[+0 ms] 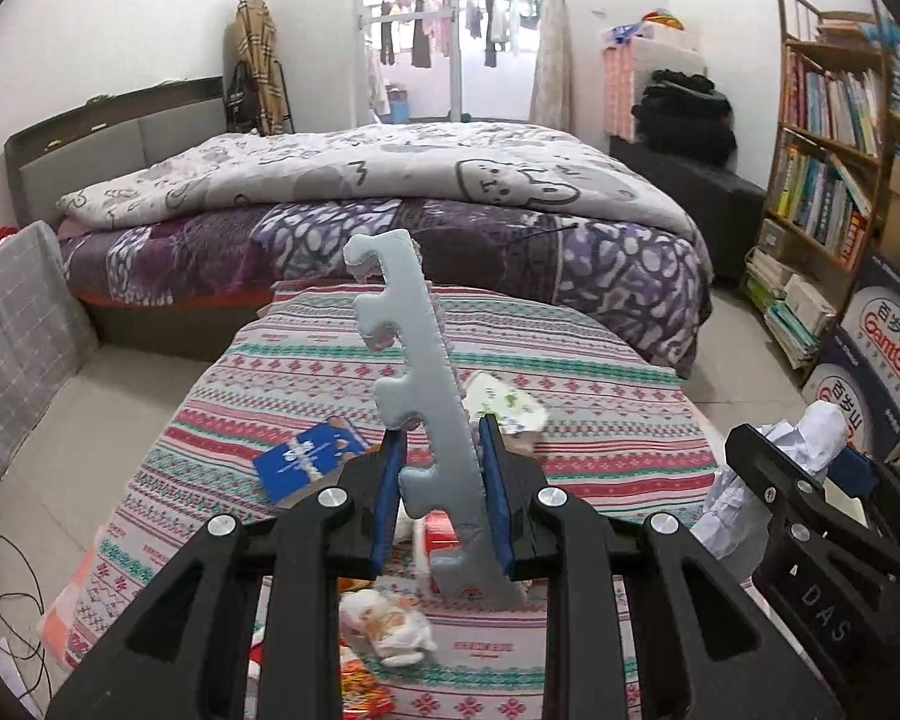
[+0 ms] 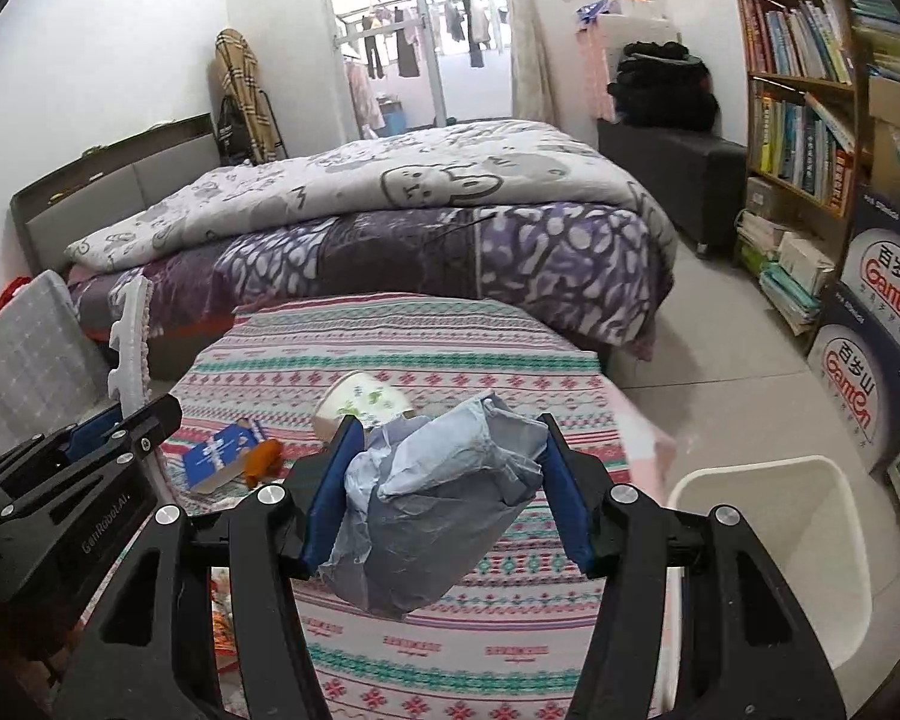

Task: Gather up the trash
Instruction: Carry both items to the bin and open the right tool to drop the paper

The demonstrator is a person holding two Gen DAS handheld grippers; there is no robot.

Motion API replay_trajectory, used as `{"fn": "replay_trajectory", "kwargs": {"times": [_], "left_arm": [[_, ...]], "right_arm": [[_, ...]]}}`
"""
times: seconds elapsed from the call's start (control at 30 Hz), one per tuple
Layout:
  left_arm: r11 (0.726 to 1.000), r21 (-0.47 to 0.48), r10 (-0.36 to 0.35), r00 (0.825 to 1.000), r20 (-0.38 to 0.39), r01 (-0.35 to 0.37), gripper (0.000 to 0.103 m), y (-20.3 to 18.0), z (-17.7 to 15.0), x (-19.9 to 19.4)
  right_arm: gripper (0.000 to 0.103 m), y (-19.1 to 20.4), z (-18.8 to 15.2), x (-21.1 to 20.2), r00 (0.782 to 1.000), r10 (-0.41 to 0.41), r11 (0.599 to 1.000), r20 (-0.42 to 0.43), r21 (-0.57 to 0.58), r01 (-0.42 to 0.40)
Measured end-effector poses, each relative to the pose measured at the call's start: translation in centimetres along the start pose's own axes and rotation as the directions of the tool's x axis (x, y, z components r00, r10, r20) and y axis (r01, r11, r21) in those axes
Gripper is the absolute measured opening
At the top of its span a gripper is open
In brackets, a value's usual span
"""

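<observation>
Beyond everything, a wide bed [image 2: 390, 222] under a grey-white cartoon-print quilt over a purple patterned cover. At right, a wooden bookshelf [image 2: 810, 90] packed with books, blue-and-white printed cartons [image 2: 882, 312] stacked on the floor beside it.

In front of the bed, a round worktop [image 2: 450, 354] draped in a pink, teal and red striped patterned cloth. On the floor just right of the worktop, an open white plastic waste bin [image 2: 834, 516].

Scattered on the cloth: a blue printed booklet [image 1: 306, 459], a tipped white paper cup with green print [image 2: 366, 399], a small orange scrap [image 2: 264, 459] beside the booklet, a crumpled white wrapper with orange print [image 1: 390, 618] near the worktop's close edge.

Left claw [image 1: 444, 498] clamped tight on a long grey foam strip with notched teeth along one edge [image 1: 414, 372], held upright above the cloth.

Right claw [image 2: 450, 486] about half spread, gripping a crumpled wad of pale blue-grey tissue paper [image 2: 438, 492], pads [image 2: 330, 492] pressing both sides, wad lifted clear of the cloth, bin off to its right.
</observation>
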State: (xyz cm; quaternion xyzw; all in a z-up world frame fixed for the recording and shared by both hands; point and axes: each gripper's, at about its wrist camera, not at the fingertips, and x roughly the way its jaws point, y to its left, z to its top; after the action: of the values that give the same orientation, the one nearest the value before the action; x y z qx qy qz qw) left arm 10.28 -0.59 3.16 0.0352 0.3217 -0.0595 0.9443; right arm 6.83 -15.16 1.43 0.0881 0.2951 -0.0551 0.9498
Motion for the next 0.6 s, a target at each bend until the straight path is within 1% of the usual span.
{"fn": "replay_trajectory", "kwargs": {"times": [0.27, 0.6], "left_arm": [[0.998, 0.035, -0.045, 0.999, 0.002, 0.045, 0.025, -3.1, -0.1, 0.1], [0.987, 0.108, -0.120, 0.993, -0.010, 0.120, 0.025, -7.9, -0.9, 0.1]], "right_arm": [[0.055, -3.1, 0.3, -1.0, 0.998, -0.061, 0.998, 0.008, 0.034, 0.061], [0.056, -8.9, 0.5, -2.2, 0.986, -0.169, 0.978, -0.006, 0.120, 0.169]]}}
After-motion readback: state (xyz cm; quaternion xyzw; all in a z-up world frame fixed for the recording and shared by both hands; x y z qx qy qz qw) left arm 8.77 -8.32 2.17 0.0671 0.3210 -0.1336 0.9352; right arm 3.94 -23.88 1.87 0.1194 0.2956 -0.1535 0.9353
